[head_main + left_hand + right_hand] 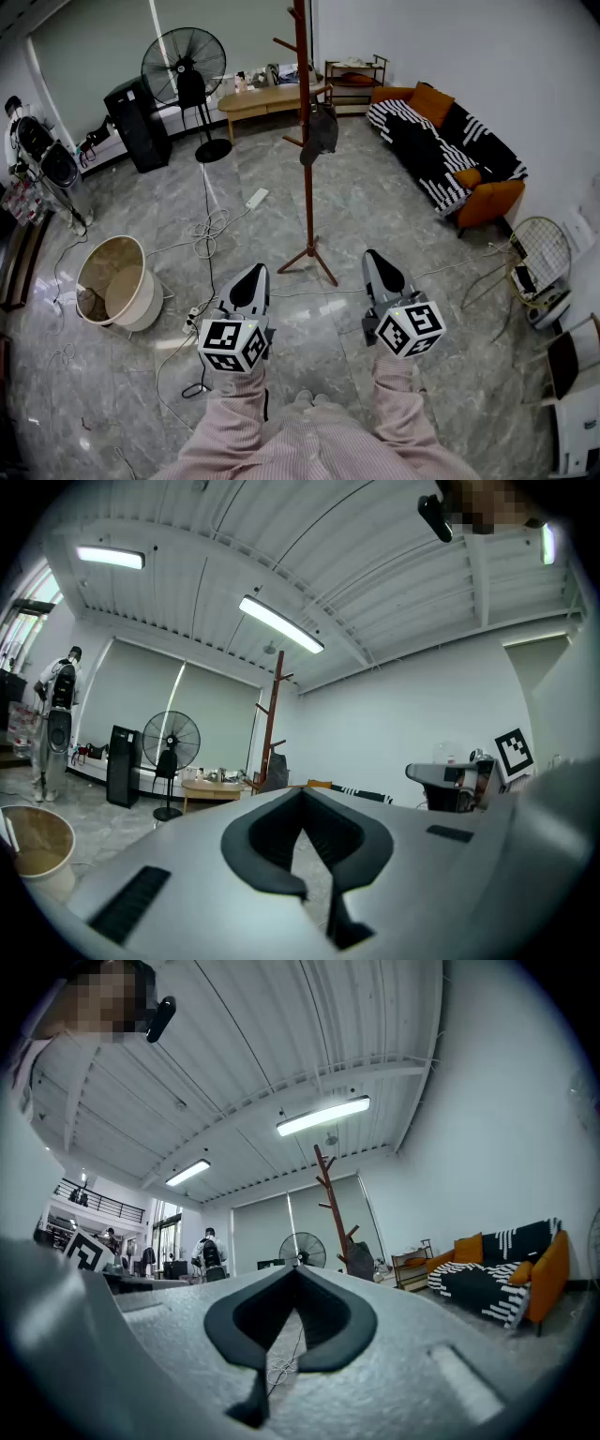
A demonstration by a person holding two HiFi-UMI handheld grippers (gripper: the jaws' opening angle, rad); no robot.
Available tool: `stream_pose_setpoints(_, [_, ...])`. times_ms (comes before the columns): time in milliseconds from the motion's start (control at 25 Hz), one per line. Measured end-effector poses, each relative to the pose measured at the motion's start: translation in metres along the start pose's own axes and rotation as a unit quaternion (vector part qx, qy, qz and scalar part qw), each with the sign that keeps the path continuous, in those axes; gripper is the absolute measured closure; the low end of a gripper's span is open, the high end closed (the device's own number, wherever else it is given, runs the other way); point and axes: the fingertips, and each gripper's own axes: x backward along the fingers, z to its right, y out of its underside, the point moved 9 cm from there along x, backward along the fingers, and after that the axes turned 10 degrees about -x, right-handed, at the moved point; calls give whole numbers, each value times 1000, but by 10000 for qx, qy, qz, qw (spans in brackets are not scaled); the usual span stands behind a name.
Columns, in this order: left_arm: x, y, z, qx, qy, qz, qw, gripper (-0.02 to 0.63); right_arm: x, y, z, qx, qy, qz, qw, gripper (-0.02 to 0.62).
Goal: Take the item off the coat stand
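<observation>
A tall reddish-brown coat stand (305, 141) rises from the grey floor ahead of me. A dark item (322, 131), maybe a bag, hangs from one of its pegs on the right side. My left gripper (251, 272) and right gripper (373, 256) are held low side by side, well short of the stand's feet. Both are shut with nothing between the jaws. In the left gripper view the stand (273, 724) and the dark item (277, 772) appear far off beyond the closed left gripper (302, 791). The right gripper view has the stand (333, 1208) and the item (359, 1260) right of its closed gripper (296, 1267).
A beige bucket (112, 281) stands on the left. A power strip with loose cables (255, 198) lies between it and the stand. A floor fan (184, 66), a black cabinet (136, 122) and a wooden table (272, 97) are at the back. An orange sofa (441, 150) lines the right wall.
</observation>
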Motion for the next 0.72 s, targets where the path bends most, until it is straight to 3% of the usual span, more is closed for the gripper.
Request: stream_pose_setpoints(720, [14,0,24,31,-85,-48,9999,604,27,-2,13,-278,160,155,9994,591])
